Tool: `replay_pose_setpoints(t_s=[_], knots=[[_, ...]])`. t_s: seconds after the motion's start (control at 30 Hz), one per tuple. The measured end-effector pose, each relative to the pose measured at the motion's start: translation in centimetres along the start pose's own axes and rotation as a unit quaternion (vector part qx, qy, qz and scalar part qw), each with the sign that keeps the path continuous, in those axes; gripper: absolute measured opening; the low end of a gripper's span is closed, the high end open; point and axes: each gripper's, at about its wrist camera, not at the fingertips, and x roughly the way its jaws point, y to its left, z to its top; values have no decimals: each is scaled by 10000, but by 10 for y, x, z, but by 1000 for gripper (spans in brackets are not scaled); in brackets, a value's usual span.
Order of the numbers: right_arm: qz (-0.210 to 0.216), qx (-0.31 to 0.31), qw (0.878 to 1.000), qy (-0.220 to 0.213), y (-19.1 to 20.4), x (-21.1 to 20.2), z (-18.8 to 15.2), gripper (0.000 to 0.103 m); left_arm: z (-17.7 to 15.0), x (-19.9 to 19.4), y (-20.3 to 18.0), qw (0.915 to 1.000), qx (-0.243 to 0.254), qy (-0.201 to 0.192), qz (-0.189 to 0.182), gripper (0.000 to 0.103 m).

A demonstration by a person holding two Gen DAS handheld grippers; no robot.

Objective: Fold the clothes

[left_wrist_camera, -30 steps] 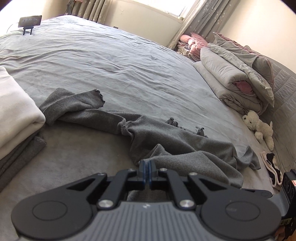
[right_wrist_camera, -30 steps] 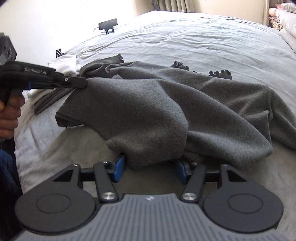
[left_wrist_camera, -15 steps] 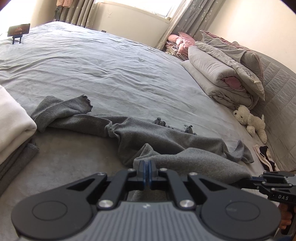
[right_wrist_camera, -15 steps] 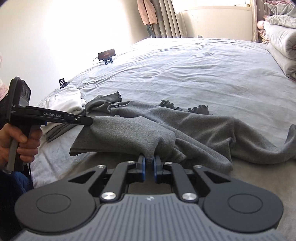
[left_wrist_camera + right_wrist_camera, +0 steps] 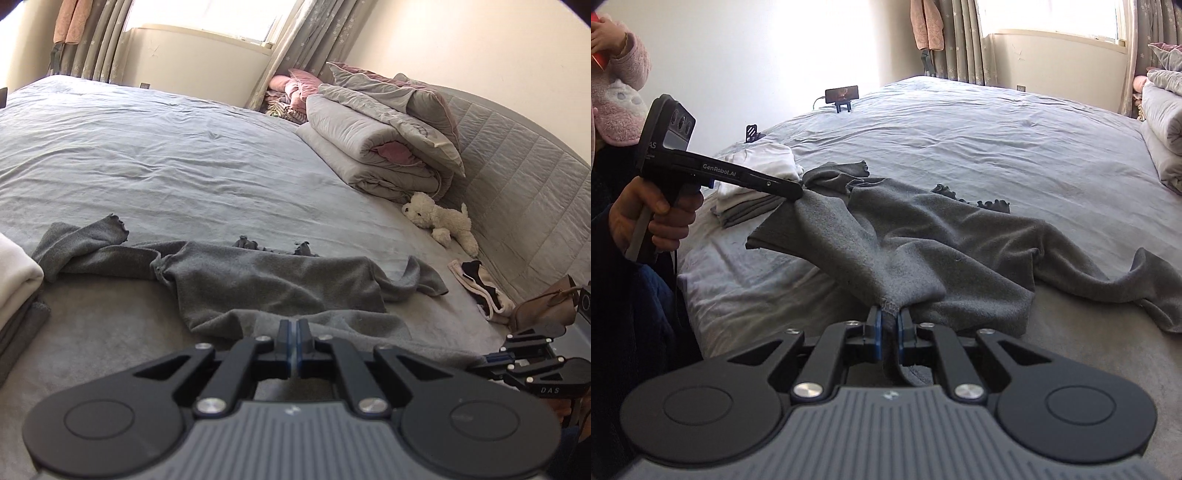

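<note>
Right wrist view: right gripper point(image 5: 889, 325), open around fabric second ago, now pinches hem of grey garment point(image 5: 923, 236) at 6 o'clock. Left gripper point(image 5: 798, 192) clamps same hem at 10 o'clock. Hem now lifted and stretched between your two grips; rest trails across bed point(image 5: 997, 133) toward 3 o'clock. Judgement: both corners secured, you can spread garment flat. Folded stack point(image 5: 753, 184) sits beside left gripper.
</note>
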Motion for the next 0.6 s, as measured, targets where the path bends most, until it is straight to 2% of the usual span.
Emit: replay_pose_setpoints(t_s=[0.1, 0.2, 0.27, 0.33, 0.43, 0.47, 0.5, 0.53, 0.57, 0.6], knots=[[212, -147, 9996, 60, 4, -8, -9, 9, 1, -17, -2, 9998, 26, -209, -63, 2], [370, -492, 9976, 328, 14, -4, -17, 13, 0, -22, -3, 9995, 32, -314, -83, 2], [351, -702, 9957, 500, 19, 1, -23, 15, -3, -12, -2, 9998, 86, -189, 74, 3], [252, -649, 9963, 507, 15, 3, -24, 15, -5, 0, 0, 9996, 95, -37, 265, 3], [87, -162, 9996, 222, -6, -3, -19, 21, -7, 16, 6, 9988, 100, 135, 467, 5], [-32, 78, 9999, 81, -16, -7, -16, 25, -7, 21, 7, 9985, 77, 186, 511, 9], [-151, 319, 9994, -59, -26, -10, -14, 36, -8, 26, 9, 9982, 52, 237, 551, 11], [-245, 618, 9977, -135, -37, -11, -13, 45, -8, 30, 10, 9980, 20, 291, 558, 18], [-326, 947, 9948, -177, -49, -11, -11, 45, -8, 35, 10, 9976, -21, 364, 585, 27], [-406, 1275, 9908, -218, -62, -11, -10, 45, -9, 39, 10, 9972, -28, 410, 619, 32]])
